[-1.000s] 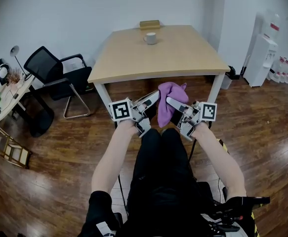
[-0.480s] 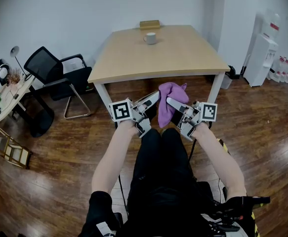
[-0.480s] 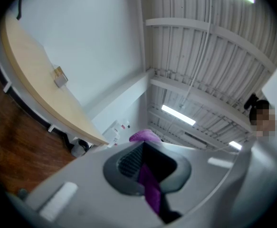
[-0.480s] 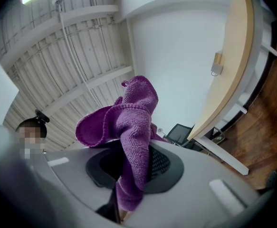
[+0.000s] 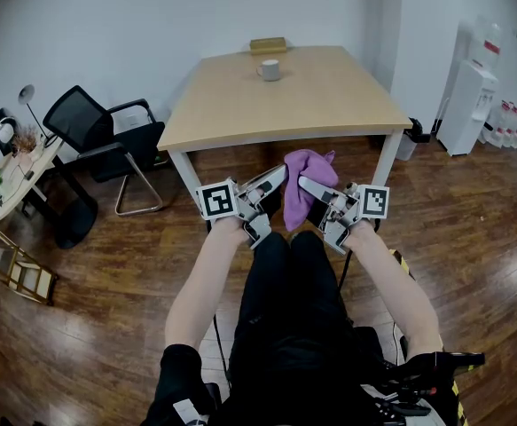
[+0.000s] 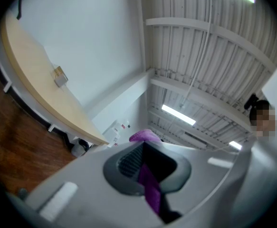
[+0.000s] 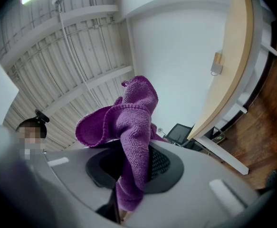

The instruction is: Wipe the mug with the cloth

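A white mug (image 5: 270, 69) stands near the far edge of the wooden table (image 5: 329, 100), well away from both grippers. Both grippers are held over the person's lap in front of the table, tips angled toward each other. A purple cloth (image 5: 304, 183) hangs between them. My left gripper (image 5: 278, 177) is shut on a thin strip of the cloth (image 6: 150, 186). The right gripper (image 5: 303, 183) is shut on a thicker fold of the cloth (image 7: 134, 109), which bunches up above its jaws (image 7: 131, 148).
A small tan box (image 5: 269, 44) lies behind the mug at the table's far edge. A black office chair (image 5: 98, 127) stands left of the table, with a low side table (image 5: 10, 180) beyond it. A white water dispenser (image 5: 467, 105) stands at the right wall.
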